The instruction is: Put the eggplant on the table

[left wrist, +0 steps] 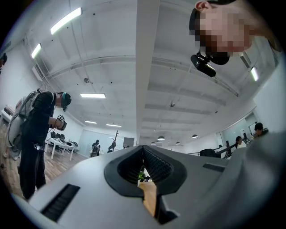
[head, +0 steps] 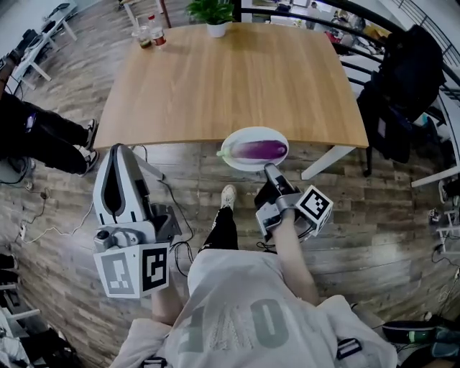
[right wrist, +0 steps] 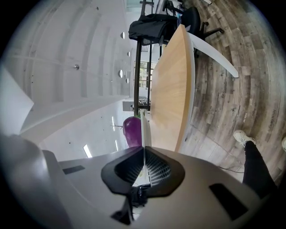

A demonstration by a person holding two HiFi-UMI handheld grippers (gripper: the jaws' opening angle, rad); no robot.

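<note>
A purple eggplant [head: 259, 149] lies on a white plate [head: 231, 159], which hangs just in front of the near edge of the wooden table [head: 230, 79]. My right gripper [head: 270, 171] is shut on the plate's near rim. In the right gripper view the plate [right wrist: 145, 129] runs edge-on out of the shut right gripper [right wrist: 144, 154], with the eggplant [right wrist: 132, 130] to its left and the table [right wrist: 172, 89] beyond. My left gripper [head: 121, 149] is at the lower left over the floor, shut and empty. The left gripper [left wrist: 143, 154] points slightly upward at a ceiling.
On the table's far edge stand a potted plant [head: 215, 16] and some drinks [head: 149, 34]. A chair draped with black bags [head: 402, 79] is at the table's right. Another person's legs [head: 43, 133] are at the left. Cables [head: 43, 230] lie on the wooden floor.
</note>
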